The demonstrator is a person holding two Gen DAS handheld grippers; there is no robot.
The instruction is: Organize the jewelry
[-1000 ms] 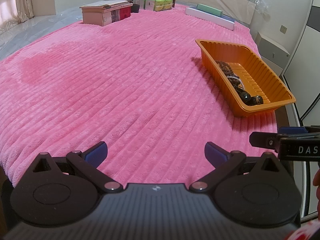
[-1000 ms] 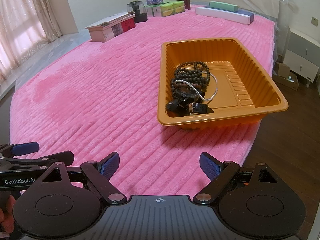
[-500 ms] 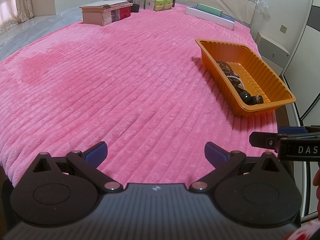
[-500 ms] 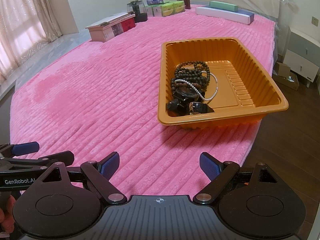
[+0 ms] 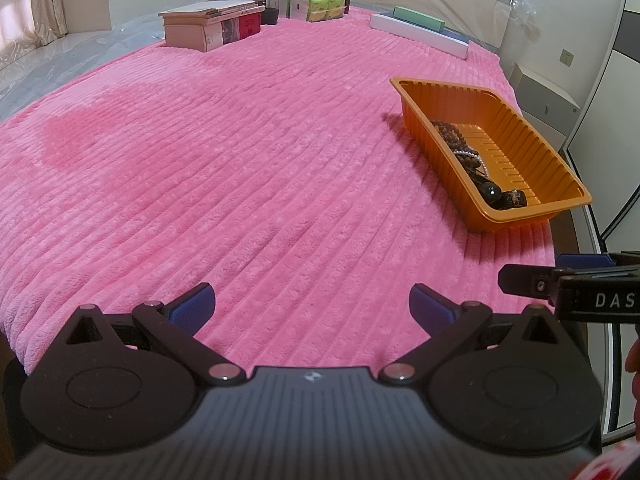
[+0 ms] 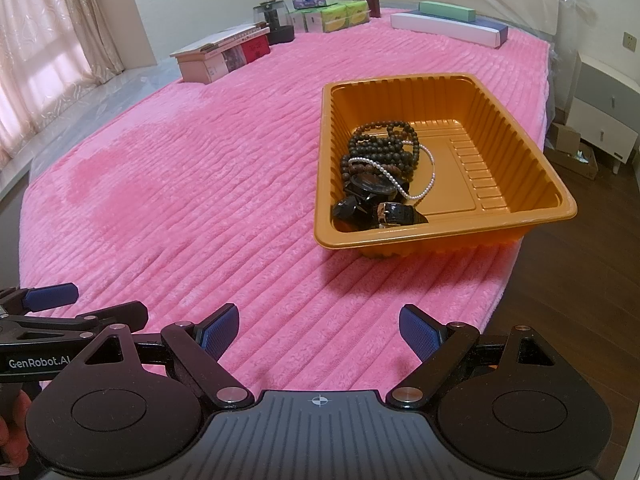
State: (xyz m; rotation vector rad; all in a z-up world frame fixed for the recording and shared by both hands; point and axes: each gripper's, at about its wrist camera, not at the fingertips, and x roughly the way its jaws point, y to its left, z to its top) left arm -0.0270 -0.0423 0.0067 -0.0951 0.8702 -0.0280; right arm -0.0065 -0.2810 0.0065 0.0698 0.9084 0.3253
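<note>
From the left wrist, the orange tray [image 5: 520, 128] wall hides half the jewelry [image 6: 380, 172] heaped in it. Left gripper [image 5: 312, 304] and right gripper [image 6: 320, 328] hover over the bed [image 6: 200, 200], tilted down, fingers wide apart, empty.

Nothing has changed since the earlier pictures: no thing or gripper has shifted

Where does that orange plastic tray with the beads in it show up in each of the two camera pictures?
Left wrist view: the orange plastic tray sits at the right, mid-height, seen slantwise on the pink ribbed blanket.
Right wrist view: the tray lies right of centre, seen from above, with the beads in its near left part.
Shared landmark: the stack of books at the blanket's far edge.
</note>
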